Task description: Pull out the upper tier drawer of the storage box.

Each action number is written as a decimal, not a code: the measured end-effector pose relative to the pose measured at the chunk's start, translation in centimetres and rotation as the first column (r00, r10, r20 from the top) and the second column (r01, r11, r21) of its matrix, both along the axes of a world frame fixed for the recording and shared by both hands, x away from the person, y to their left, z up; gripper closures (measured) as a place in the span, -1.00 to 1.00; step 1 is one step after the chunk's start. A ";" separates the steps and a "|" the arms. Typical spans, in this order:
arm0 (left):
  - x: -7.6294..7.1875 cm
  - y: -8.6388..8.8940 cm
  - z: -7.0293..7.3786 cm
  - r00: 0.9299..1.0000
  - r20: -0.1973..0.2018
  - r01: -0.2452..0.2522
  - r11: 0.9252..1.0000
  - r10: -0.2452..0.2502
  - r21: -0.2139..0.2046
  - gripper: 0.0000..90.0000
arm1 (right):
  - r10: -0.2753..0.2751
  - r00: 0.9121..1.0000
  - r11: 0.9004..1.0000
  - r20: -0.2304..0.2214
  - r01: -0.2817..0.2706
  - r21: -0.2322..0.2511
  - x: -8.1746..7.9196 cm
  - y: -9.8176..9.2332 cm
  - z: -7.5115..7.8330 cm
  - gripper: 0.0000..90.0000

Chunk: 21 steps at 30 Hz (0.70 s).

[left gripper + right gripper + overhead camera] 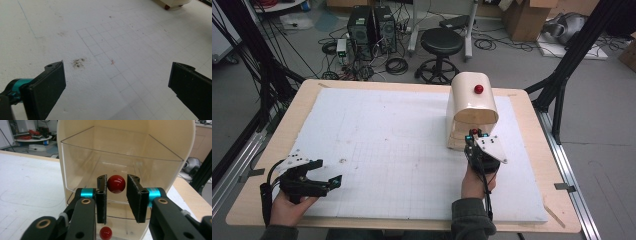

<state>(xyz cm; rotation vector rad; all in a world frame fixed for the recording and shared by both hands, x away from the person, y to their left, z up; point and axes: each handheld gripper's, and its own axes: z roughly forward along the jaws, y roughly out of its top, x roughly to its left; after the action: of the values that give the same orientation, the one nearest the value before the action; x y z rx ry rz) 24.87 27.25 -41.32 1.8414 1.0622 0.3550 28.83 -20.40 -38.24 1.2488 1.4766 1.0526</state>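
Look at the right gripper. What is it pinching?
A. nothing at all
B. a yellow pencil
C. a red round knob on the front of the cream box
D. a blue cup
C: in the right gripper view, the right gripper has its two black jaws closed on either side of the red knob, which sits on the clear front of the cream box.

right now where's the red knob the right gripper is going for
In the right gripper view the red knob sits on the cream box's clear front, clamped by the right gripper.
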 end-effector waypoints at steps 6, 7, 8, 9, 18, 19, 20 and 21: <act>0.1 0.0 0.0 1.000 0.001 -0.001 1.000 0.001 -0.001 -0.96 | 0.007 1.000 1.000 -0.001 -0.007 0.005 0.0 -0.1 0.0 0.61; 0.1 0.0 0.0 1.000 0.001 -0.001 1.000 0.001 -0.001 -0.96 | 0.009 1.000 1.000 -0.003 -0.009 0.008 0.0 -0.1 0.0 0.62; 0.1 0.0 0.0 1.000 0.001 0.000 1.000 0.000 -0.001 -0.96 | 0.011 1.000 1.000 -0.001 -0.011 0.005 0.0 -0.1 0.0 0.62; 0.1 0.0 0.0 1.000 0.001 0.000 1.000 0.000 0.001 -0.96 | 0.012 1.000 1.000 -0.003 -0.012 0.001 0.0 -0.2 0.0 0.62; 0.0 0.1 0.1 1.000 0.003 -0.002 1.000 0.002 -0.001 -0.96 | 0.054 0.998 0.998 -0.016 -0.053 0.027 -0.2 -0.8 0.2 0.62; 0.0 0.1 0.1 1.000 0.002 -0.002 1.000 0.002 0.000 -0.96 | 0.056 0.998 0.998 -0.018 -0.055 0.030 -0.3 -0.8 0.2 0.62; 0.0 0.1 0.1 1.000 0.003 -0.001 1.000 0.001 0.000 -0.96 | 0.060 0.998 0.998 -0.018 -0.059 0.037 -0.3 -0.9 0.2 0.62; 0.0 0.1 0.1 1.000 0.003 -0.001 1.000 0.001 0.000 -0.96 | 0.066 0.998 0.997 -0.018 -0.065 0.036 -0.4 -1.0 0.2 0.62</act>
<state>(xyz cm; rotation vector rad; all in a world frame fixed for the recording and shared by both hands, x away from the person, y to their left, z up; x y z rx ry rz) 24.87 27.37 -41.22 1.8397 1.0610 0.3587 28.45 -21.36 -38.00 1.2453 1.5284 1.1169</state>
